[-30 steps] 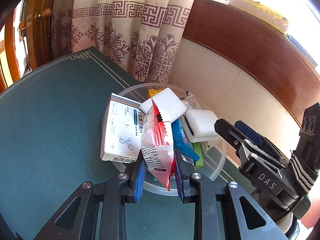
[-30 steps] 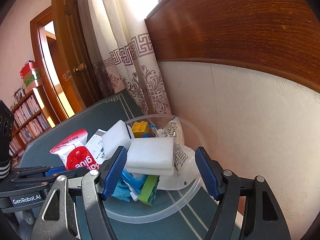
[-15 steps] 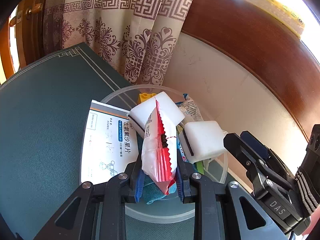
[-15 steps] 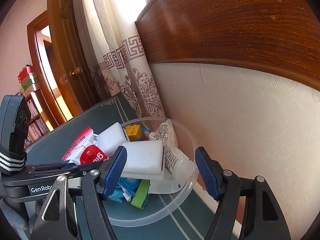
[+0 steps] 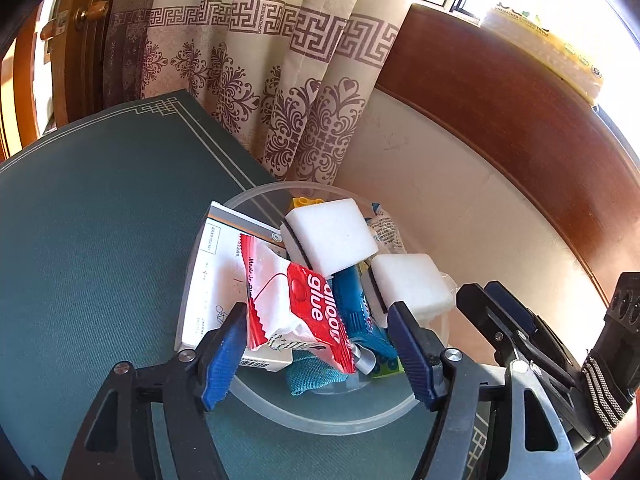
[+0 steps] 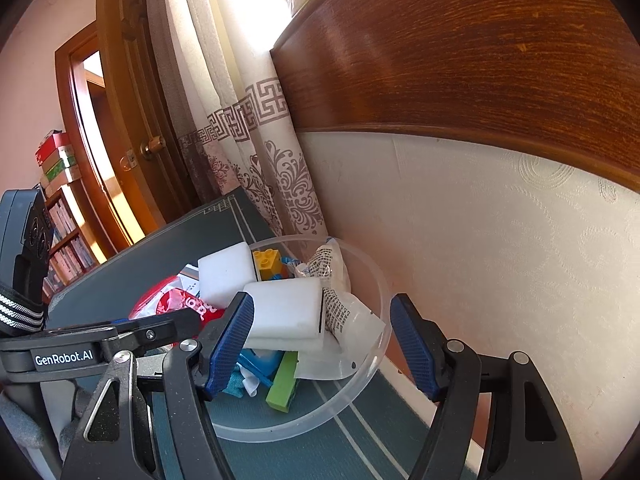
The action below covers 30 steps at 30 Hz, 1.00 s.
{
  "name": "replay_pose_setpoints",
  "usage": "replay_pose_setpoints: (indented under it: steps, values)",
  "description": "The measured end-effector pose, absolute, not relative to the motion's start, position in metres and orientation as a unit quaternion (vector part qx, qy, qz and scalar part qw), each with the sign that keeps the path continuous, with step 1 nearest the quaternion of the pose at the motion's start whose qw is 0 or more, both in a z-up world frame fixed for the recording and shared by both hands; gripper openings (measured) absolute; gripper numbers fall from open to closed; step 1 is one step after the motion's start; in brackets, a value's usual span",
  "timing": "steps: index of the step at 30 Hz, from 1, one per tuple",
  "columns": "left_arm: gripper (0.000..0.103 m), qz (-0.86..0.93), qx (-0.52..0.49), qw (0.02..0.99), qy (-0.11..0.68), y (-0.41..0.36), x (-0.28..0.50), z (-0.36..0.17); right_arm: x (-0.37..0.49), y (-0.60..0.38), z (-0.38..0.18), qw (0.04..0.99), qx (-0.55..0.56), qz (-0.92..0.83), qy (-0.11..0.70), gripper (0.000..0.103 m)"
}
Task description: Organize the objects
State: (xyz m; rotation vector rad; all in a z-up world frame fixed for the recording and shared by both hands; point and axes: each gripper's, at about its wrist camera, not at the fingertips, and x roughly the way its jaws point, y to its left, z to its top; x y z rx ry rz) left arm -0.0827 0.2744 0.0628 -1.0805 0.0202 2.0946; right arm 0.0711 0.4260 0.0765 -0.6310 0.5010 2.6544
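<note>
A clear plastic bowl [image 5: 328, 420] [image 6: 372, 364] on the green table holds a pile of objects. The red-and-white balloon glue packet [image 5: 300, 312] [image 6: 168, 304] lies on top of the pile, free of the pads. My left gripper [image 5: 320, 352] is open, its jaws on either side of the packet over the bowl. Two white sponges [image 5: 330, 236] [image 6: 286, 316], a white medicine box [image 5: 216, 276], a yellow brick [image 6: 267, 262] and a green brick [image 6: 282, 380] are in the bowl. My right gripper [image 6: 322, 348] is open and empty above the bowl's right side.
The bowl stands at the table's far corner, close to a white wall [image 6: 480, 260] with a wooden panel above. A patterned curtain [image 5: 260, 92] hangs behind. A door and bookshelf [image 6: 68, 216] are at the left. The right gripper's body [image 5: 540, 360] is beside the bowl.
My left gripper opened and let go of the glue packet, which fell flat onto the pile in the bowl. The right gripper stayed open over the bowl.
</note>
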Motion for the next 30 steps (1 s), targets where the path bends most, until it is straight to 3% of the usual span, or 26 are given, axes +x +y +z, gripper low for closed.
replay_pose_setpoints:
  steps: [4,13,20,30]
  values:
    - [0.085,0.832,-0.415,0.368,-0.015,0.26,-0.081,0.068,0.073,0.426,0.076,0.181,-0.225,0.941,0.178,0.072]
    - [0.088,0.854,-0.4,0.327,-0.049,0.229,-0.089,0.078,0.076,0.423,0.072,0.176,-0.23,0.94,0.178,0.072]
    - [0.088,0.897,-0.362,0.252,0.023,0.218,-0.082,0.076,0.076,0.419,0.066,0.169,-0.236,0.94,0.179,0.072]
    - [0.088,0.885,-0.378,0.263,0.078,0.254,-0.087,0.049,0.076,0.415,0.063,0.164,-0.242,0.94,0.175,0.072]
